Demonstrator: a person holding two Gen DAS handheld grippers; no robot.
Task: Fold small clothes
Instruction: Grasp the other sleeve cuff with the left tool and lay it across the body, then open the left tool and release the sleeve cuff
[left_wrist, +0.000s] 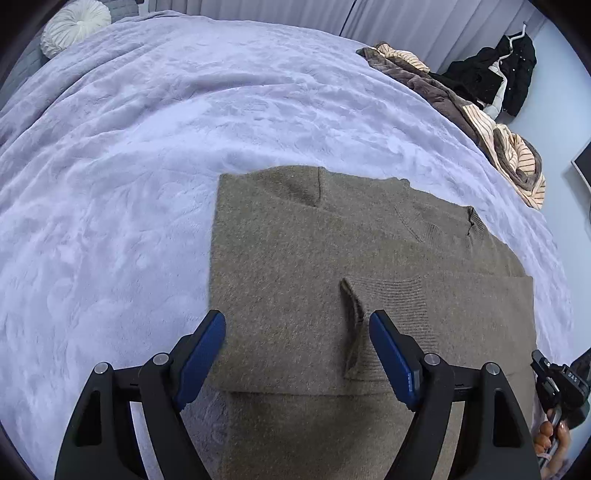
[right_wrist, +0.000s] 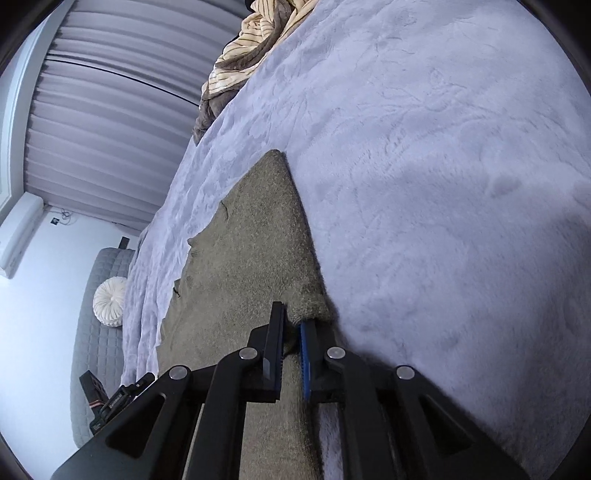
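Note:
A brown knitted sweater lies partly folded on the lilac bedspread, with a ribbed cuff turned up near its middle. My left gripper hovers over the sweater's near part, its blue pads wide apart and nothing pinched between them. In the right wrist view the sweater runs away as a long strip. My right gripper is shut on the sweater's bunched edge beside the bedspread. Part of the right gripper's body and a person's fingers show at the lower right of the left wrist view.
A heap of brown and striped cream clothes lies along the bed's far right edge. A black jacket hangs on the wall behind it. A round white cushion rests at the far left corner. Curtains hang beyond the bed.

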